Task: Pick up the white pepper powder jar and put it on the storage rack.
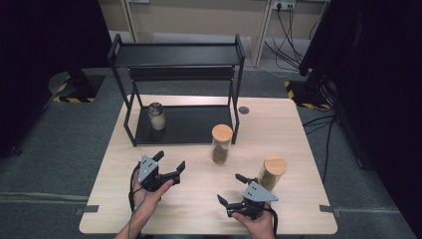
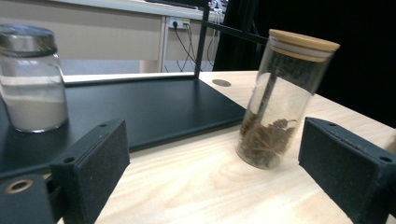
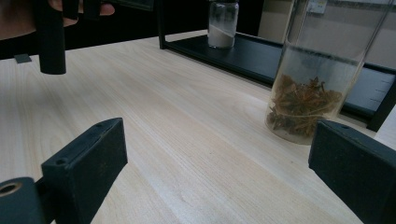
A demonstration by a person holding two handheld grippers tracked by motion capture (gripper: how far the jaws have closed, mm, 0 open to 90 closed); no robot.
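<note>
We are at a pale wooden table on a grey carpeted floor, with a black two-tier rack standing at its far edge and a short jar of white powder on the rack's lower shelf. The thing we are after, as we read it, is the tall glass jar with the wooden lid, which stands upright just off the rack's front right corner, its long axis vertical, brown dried spice in the bottom. From the left gripper it lies ahead and to the right, near but apart; in the left gripper view the tall jar sits right of centre between the wide-spread jaws, not touched. The left gripper is the nearer one and already points at it, held level and low over the table. The right gripper rests near our edge, jaws also wide with nothing in them, aimed across the table towards the left; a second wooden-lidded jar stands just beside it on its right
</note>
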